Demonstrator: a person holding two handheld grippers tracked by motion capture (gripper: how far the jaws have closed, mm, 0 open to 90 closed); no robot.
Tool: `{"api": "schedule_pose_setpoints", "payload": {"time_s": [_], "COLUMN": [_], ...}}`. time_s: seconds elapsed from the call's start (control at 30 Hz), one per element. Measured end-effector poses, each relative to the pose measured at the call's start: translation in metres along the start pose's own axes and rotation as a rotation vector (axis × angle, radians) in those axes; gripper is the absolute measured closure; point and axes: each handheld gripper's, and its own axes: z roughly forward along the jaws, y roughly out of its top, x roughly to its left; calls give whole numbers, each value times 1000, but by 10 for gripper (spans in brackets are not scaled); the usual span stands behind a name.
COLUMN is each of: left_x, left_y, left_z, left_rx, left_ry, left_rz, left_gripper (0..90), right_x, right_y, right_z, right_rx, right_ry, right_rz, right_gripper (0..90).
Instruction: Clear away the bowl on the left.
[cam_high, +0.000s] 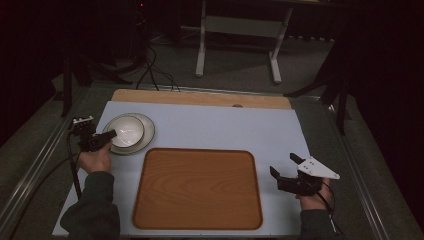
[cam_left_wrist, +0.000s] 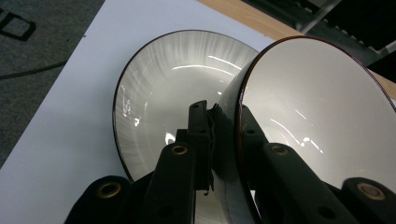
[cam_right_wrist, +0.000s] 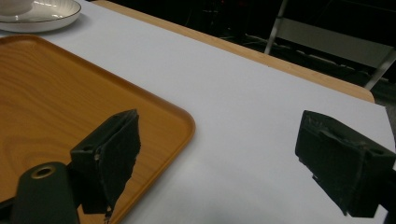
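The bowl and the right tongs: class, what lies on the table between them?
In the high view, the wooden tray lies between the bowl, gripped at its rim by the left tongs, and the open right tongs.

A wooden tray (cam_high: 197, 189) lies near the middle of the white counter (cam_high: 225, 127). Beyond, a white stand (cam_high: 239, 30) and black cables (cam_high: 152, 70) sit on the floor.

High view looks down over the table; 2 close gripper views share the round white dark-rimmed plate (cam_left_wrist: 154, 88) (cam_right_wrist: 44, 16).
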Motion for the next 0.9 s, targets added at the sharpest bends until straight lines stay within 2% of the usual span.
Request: {"api": "schedule_pose_setpoints", "payload": {"time_s": [0.27, 0.9], "left_x": [-3, -3], "left_y": [0, -6], "left_z": [-10, -32], "left_rx": [-17, -44], "left_ry": [-33, -68], "left_rz": [20, 49], "left_gripper": [821, 820], "right_x": [0, 0], "right_y": [0, 0], "right_z": [0, -1], "right_rx": [-4, -6], "right_ry": [0, 0], "right_rz": [1, 0], "right_gripper": [135, 135]}}
